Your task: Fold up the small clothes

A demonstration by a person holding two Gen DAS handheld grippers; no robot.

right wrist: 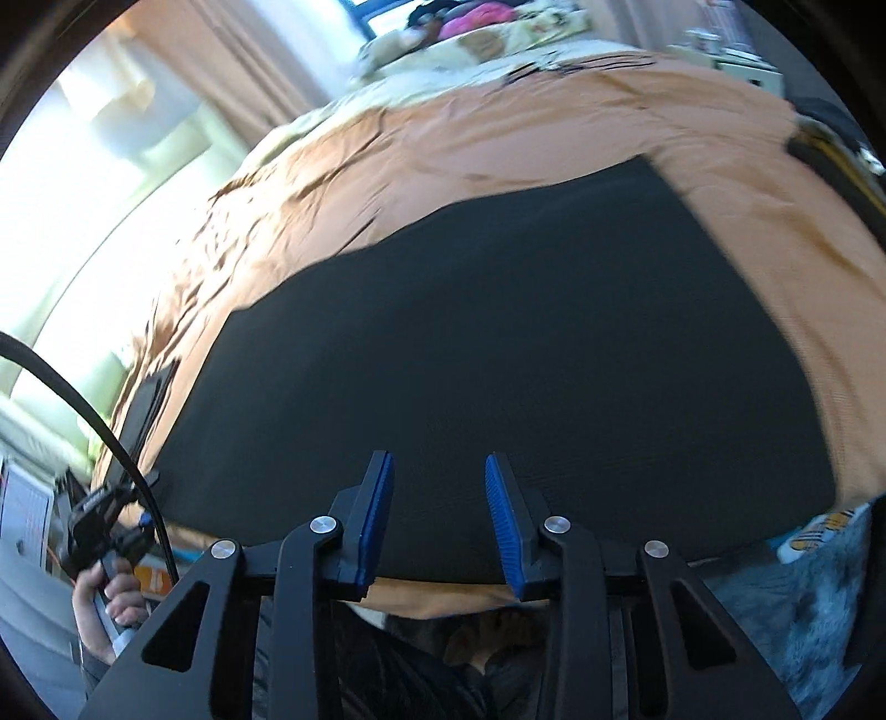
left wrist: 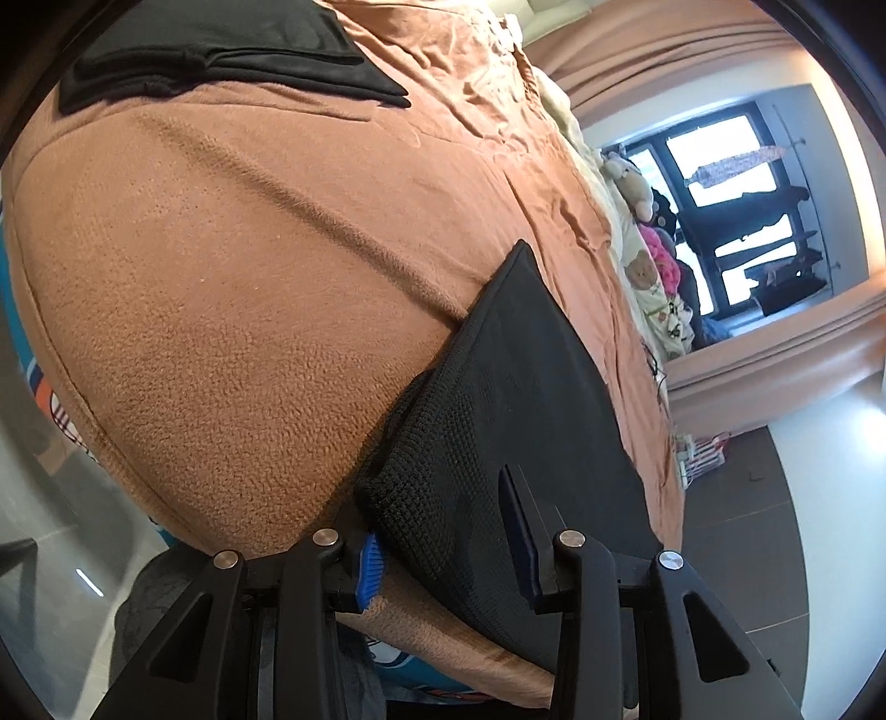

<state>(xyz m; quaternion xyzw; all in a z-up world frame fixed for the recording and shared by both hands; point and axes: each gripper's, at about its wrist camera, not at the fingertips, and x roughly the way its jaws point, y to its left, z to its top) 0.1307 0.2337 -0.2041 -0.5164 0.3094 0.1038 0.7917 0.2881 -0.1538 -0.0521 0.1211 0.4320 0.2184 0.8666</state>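
A black knit garment (right wrist: 498, 343) lies spread flat near the bed's (left wrist: 221, 310) front edge, apparently not yet folded; a folded dark stack (left wrist: 221, 50) sits at the far corner, so some work looks done. The left tool (left wrist: 448, 554) gapes wide astride the garment's corner; the right tool (right wrist: 440, 520) hovers, moderately parted, empty. Tan fleece blanket, curtained bedroom window (left wrist: 736, 210).

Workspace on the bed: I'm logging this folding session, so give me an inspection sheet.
Surface: orange fleece blanket, creased further back.
Job's things: black garment spread flat near the edge; folded black clothes at the far side.
Clutter: stuffed toys along the bed's far side.
Grippers: left gripper open, straddling the garment's corner; right gripper open above it.
Cables: black cable beside the left gripper.
Surroundings: window, curtains.
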